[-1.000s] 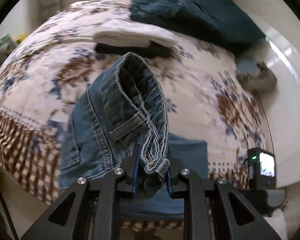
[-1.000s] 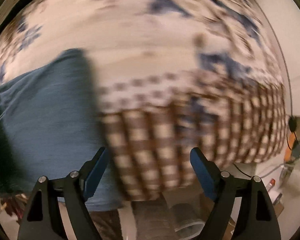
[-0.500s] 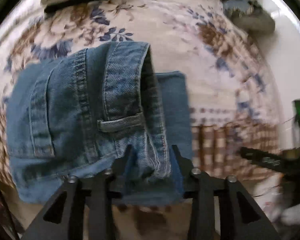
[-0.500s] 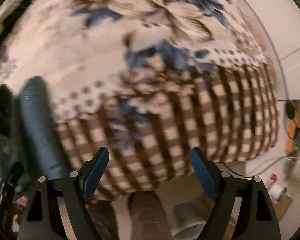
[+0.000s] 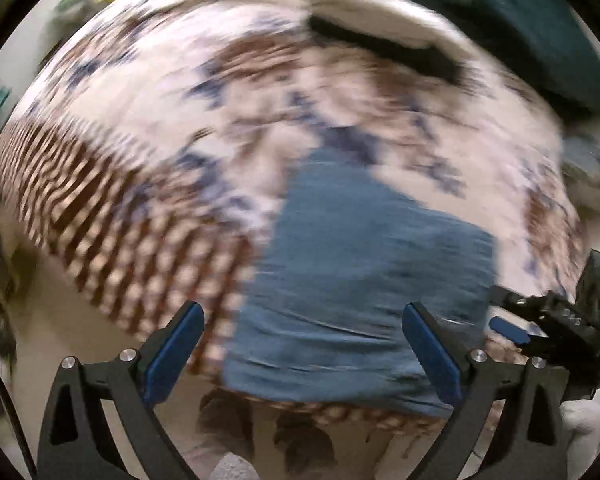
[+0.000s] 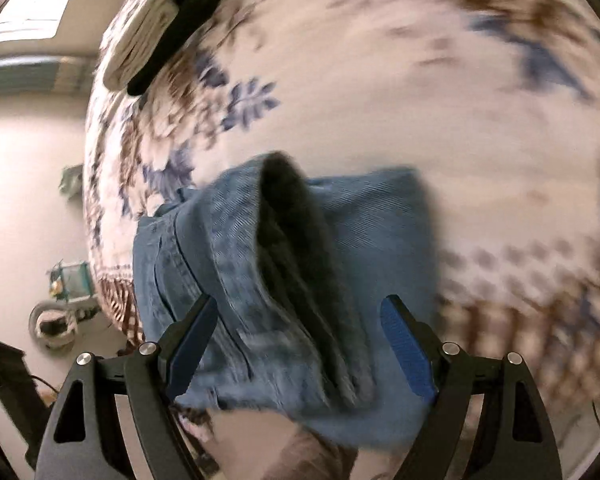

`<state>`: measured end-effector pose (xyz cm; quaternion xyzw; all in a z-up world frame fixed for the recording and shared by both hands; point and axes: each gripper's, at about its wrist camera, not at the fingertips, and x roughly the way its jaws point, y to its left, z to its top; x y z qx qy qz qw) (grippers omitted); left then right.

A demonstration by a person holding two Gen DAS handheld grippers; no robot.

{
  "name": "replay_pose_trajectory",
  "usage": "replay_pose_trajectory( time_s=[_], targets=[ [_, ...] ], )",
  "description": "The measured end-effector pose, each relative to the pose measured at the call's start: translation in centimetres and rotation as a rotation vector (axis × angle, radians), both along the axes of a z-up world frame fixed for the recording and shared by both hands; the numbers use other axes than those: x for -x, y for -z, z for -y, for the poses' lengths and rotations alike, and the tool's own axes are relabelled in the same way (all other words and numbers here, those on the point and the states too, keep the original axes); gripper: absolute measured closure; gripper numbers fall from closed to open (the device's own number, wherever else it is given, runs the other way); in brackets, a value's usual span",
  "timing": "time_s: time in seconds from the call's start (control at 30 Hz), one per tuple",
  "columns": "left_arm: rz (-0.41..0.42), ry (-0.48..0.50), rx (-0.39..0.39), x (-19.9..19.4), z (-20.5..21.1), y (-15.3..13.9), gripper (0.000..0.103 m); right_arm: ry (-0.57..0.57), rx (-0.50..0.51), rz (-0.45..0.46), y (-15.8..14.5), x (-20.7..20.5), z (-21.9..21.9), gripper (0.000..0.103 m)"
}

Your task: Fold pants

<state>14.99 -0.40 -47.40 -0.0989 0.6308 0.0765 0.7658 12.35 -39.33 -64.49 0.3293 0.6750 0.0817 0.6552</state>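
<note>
The blue denim pants [image 5: 360, 280] lie folded in a flat block at the near edge of the floral bedspread [image 5: 220, 92]. My left gripper [image 5: 304, 344] is open and empty just in front of them. In the right wrist view the pants [image 6: 260, 280] show their waistband and a raised dark fold. My right gripper [image 6: 300, 340] is open, its fingers either side of the waistband end without closing on it. The right gripper also shows at the right edge of the left wrist view [image 5: 540, 320].
Folded white and black clothes [image 5: 380, 36] and a dark teal blanket [image 5: 520, 32] lie at the far side of the bed. The checked border [image 5: 100, 208] hangs over the near edge. Floor clutter [image 6: 60, 300] shows at the left of the right wrist view.
My left gripper has let go of the waistband and opened wide, leaving the pants on the bed. My right gripper has swung left from the bare bedspread to the pants.
</note>
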Motion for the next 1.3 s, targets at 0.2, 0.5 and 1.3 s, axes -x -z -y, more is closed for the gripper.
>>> replay_pose_trajectory(
  time_s=[0.2,0.5,1.3],
  targets=[
    [-0.058,-0.097,-0.047,0.8,-4.5,1.8,0.002,-0.098,0.112,0.0,3.4,-1.0,-4.0,0.03],
    [-0.041,-0.075,-0.035,-0.1,-4.3,1.4,0.002,0.001,0.242,0.107,-5.0,2.6,-1.0,0.095],
    [-0.107,0.133,-0.003,-2.6,0.2,5.7,0.002,-0.023,0.189,-0.002,0.6,3.2,-0.8,0.089]
  ],
)
